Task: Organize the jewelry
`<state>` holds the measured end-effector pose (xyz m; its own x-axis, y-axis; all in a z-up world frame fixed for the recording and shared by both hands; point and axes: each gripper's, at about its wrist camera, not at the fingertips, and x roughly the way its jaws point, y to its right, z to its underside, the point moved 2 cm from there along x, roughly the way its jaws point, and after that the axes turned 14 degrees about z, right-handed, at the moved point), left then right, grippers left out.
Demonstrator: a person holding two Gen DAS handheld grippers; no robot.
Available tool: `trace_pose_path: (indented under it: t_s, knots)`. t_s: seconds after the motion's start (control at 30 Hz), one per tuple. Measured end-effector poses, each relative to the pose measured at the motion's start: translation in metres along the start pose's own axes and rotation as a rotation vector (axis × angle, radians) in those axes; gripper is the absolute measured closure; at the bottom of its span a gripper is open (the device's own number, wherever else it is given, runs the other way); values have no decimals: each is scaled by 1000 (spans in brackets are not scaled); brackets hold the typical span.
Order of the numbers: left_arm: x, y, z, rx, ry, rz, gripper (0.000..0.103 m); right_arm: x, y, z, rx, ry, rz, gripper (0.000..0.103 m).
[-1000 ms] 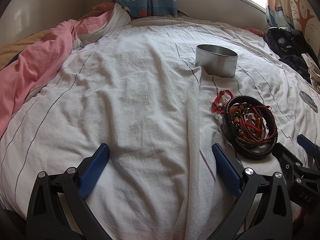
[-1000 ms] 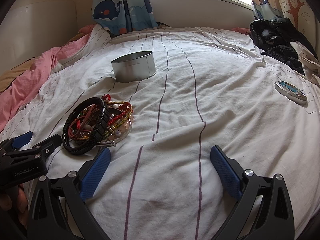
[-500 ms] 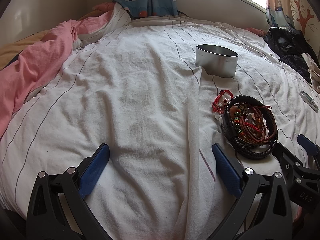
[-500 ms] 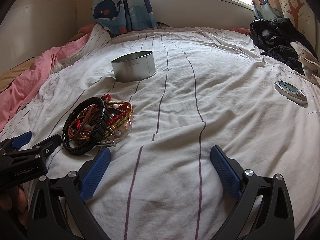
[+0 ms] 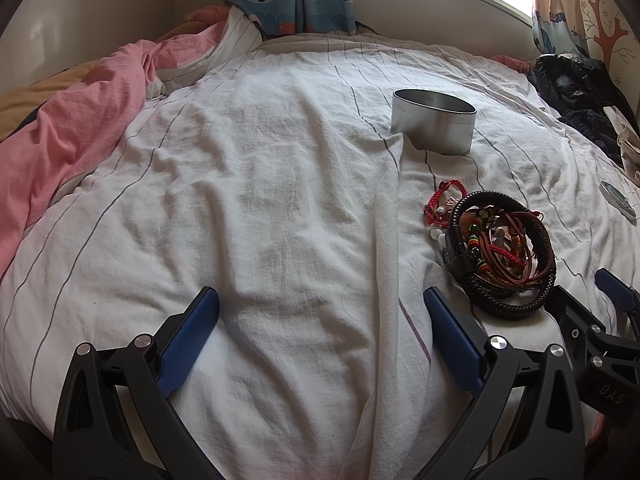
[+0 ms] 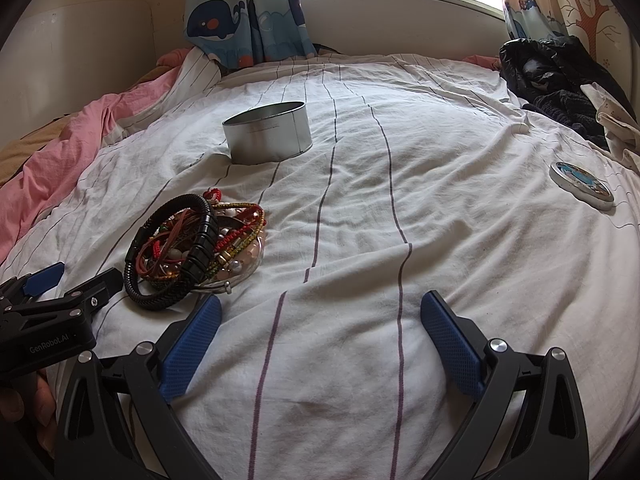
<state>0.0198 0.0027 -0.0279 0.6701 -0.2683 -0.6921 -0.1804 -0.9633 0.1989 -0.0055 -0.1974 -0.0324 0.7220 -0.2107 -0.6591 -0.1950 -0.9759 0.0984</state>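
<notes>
Already hovering over the striped bedsheet [image 6: 440, 240] with both sets of jaws spread and empty, eyeing the open tin [image 6: 267, 136] far ahead, then aiming for one strand of the tangled bracelets [image 6: 192, 246] just left of the right gripper [image 6: 320, 340], beside the left gripper [image 5: 320, 336].

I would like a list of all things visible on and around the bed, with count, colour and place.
Round open metal tin: one, silver, far on the sheet.
Pile of bracelets: one heap, black, red and beaded, near left, apart from the tin.
Round lid with printed picture: one, white and blue, right side.
White striped bed sheet: one, covers the bed.
Pink blanket: one, left edge.
Dark clothes: one pile, black, far right.
Whale-print curtain: blue, behind the bed.
Left gripper: fingers blue, open.
Right gripper: fingers blue, open.
</notes>
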Motion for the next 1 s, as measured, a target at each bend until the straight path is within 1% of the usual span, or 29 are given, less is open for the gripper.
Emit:
trace_pose_path:
  t_s: [0.6, 0.67, 0.73, 0.83, 0.9, 1.0]
  knots:
    - [0, -1, -1, 1, 2, 0, 6, 0, 0, 0, -1, 0, 1, 7]
    - [-3, -1, -1, -2, 16, 5, 6, 0, 0, 0, -1, 0, 1, 7]
    - [-10, -1, -3, -13, 54, 11, 6, 0, 0, 0, -1, 0, 1, 7]
    - [-19, 3, -9, -7, 98, 71, 6, 0, 0, 0, -1, -1, 1, 7]
    - [-20, 9, -13, 20, 106, 98, 6, 0, 0, 0, -2, -1, 2, 7]
    - [-14, 19, -20, 53, 93, 134, 6, 1, -1, 0, -3, -1, 3, 7]
